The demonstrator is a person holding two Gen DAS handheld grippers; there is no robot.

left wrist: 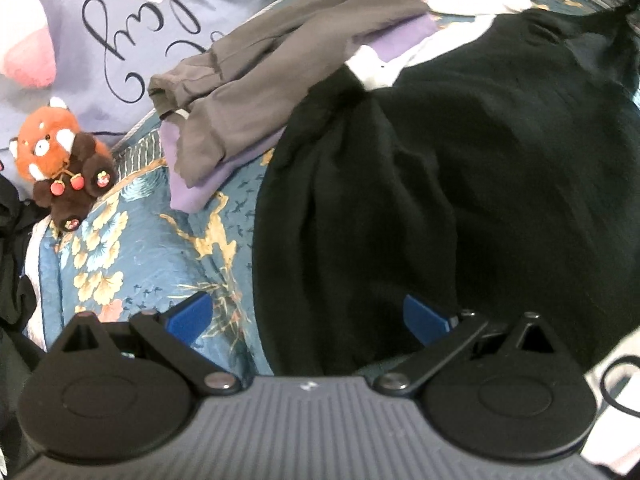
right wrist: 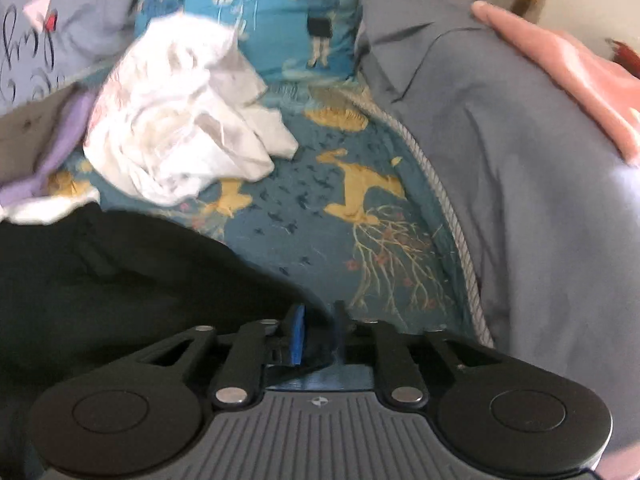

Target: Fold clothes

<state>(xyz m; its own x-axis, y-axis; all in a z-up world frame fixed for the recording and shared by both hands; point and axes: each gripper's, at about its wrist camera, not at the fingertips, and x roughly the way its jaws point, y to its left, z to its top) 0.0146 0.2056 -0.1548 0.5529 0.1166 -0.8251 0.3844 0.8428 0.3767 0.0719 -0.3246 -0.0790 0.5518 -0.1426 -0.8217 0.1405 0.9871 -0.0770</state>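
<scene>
The black garment (left wrist: pixel 440 184) lies on the blue bedspread (left wrist: pixel 152 256) beside the folded pile (left wrist: pixel 248 92) — right gripper (right wrist: pixel 318 330) pinching its edge, left gripper (left wrist: pixel 308 316) spread wide — so a one-sided pull could skew the fold.

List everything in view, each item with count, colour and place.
black garment: one, black, spread on the bedspread, nearest both cameras
grey garment: one, grey, folded atop the purple garment
purple garment: one, purple, under the grey one
white garment: one, white, crumpled beyond the black one
plush toy: one, orange and brown, left bed edge
cartoon pillow: one, blue, behind the white garment
bedspread: one, blue with gold pattern
left hand-held gripper: open, over the black garment's edge
right hand-held gripper: shut on black garment
</scene>
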